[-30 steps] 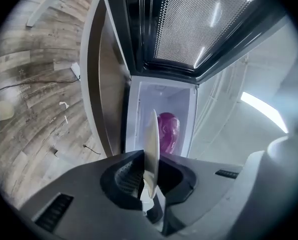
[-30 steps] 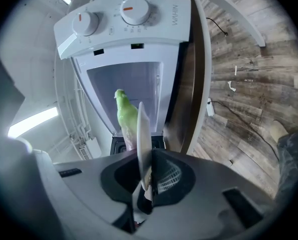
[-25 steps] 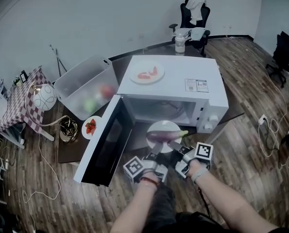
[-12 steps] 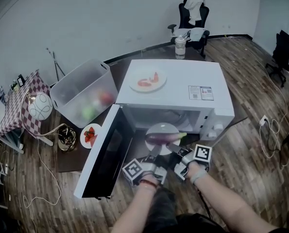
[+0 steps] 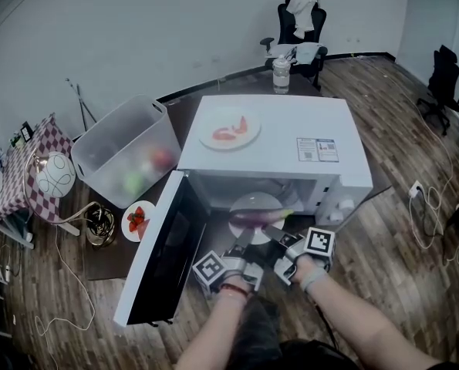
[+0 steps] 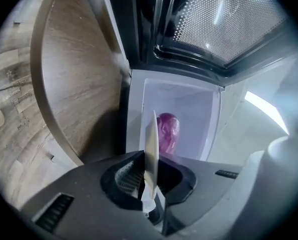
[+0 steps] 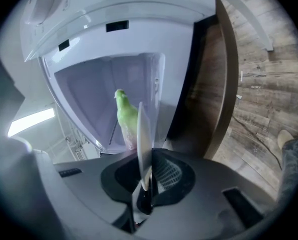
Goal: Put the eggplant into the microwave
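While the microwave's (image 5: 275,141) door (image 5: 163,245) stands open, the left hand-held gripper (image 6: 146,181) and right hand-held gripper (image 7: 144,179) each clench the plate (image 5: 256,203) rim, the eggplant (image 5: 254,217) on it at the microwave's mouth. Under the microwave lies a dark counter (image 5: 189,106) on wooden floor (image 5: 399,230); behind it stand office chairs (image 5: 298,21) and a grey wall (image 5: 136,29).

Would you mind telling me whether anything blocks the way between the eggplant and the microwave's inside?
Nothing visible does. The door is swung open to the left, no object shows inside the microwave, and the eggplant lies on a plate gripped by the left gripper and right gripper at the opening.
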